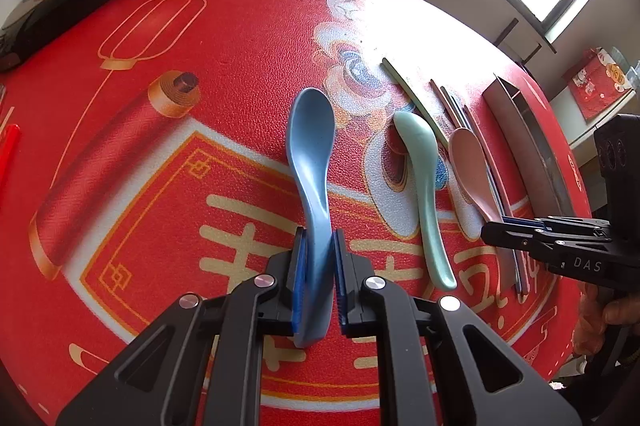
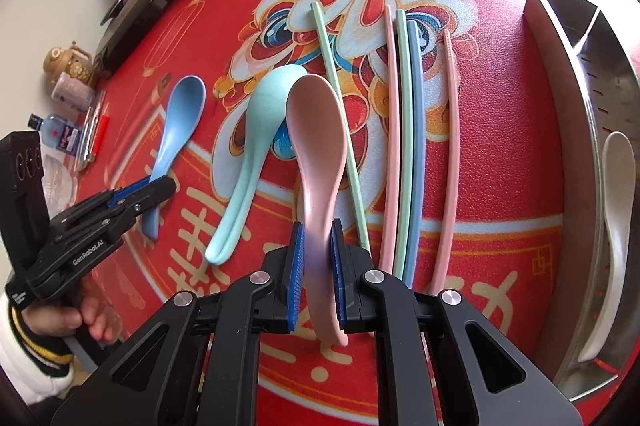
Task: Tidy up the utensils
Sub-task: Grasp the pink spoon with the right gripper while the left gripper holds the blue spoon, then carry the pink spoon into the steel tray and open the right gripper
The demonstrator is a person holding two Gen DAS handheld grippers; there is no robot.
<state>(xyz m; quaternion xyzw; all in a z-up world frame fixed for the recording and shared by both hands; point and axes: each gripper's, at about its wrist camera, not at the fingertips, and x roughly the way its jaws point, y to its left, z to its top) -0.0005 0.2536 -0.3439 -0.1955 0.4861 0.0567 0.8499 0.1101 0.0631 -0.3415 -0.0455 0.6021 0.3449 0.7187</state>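
Left gripper clamping light-blue plastic spoon over open red tablecloth, right gripper pinching pink plastic spoon, mint spoon and pastel chopsticks crowding alongside, steel divided tray lying at table edge, holding cream spoon.

Round table under a red festive printed cloth

On it lay a mint-green plastic spoon, pastel chopsticks, a steel divided tray and a black lidded pan.
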